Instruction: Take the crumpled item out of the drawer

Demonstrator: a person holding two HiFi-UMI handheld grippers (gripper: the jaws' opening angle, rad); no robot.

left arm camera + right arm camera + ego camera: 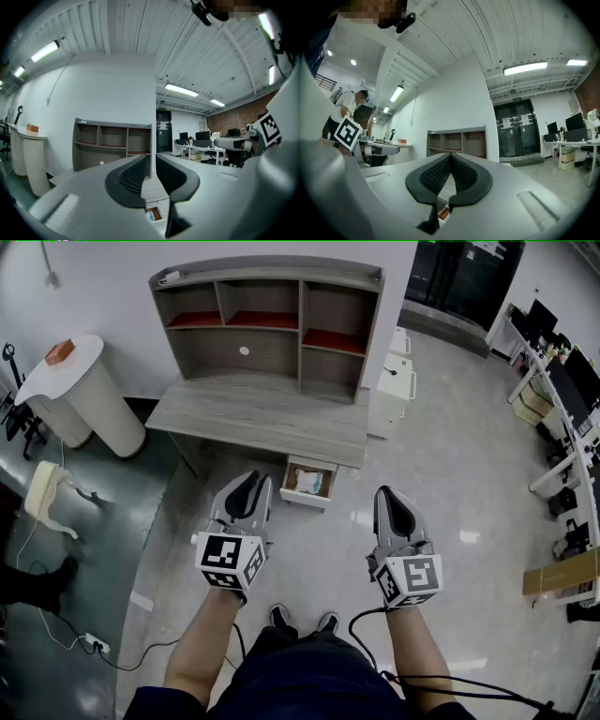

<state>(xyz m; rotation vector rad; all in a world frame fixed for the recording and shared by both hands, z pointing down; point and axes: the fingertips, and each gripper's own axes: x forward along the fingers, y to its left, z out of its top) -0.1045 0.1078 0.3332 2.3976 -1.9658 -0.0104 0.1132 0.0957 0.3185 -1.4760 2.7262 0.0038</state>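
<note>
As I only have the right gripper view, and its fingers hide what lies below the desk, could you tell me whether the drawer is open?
Observer: Yes, the drawer under the desk is pulled out.
Operator: Thanks. Is anything in it?
Observer: A white crumpled item lies inside.
Operator: And how is the left gripper?
Observer: The left gripper holds nothing; its fingers stand slightly apart, and it is not yet at the drawer.
</note>
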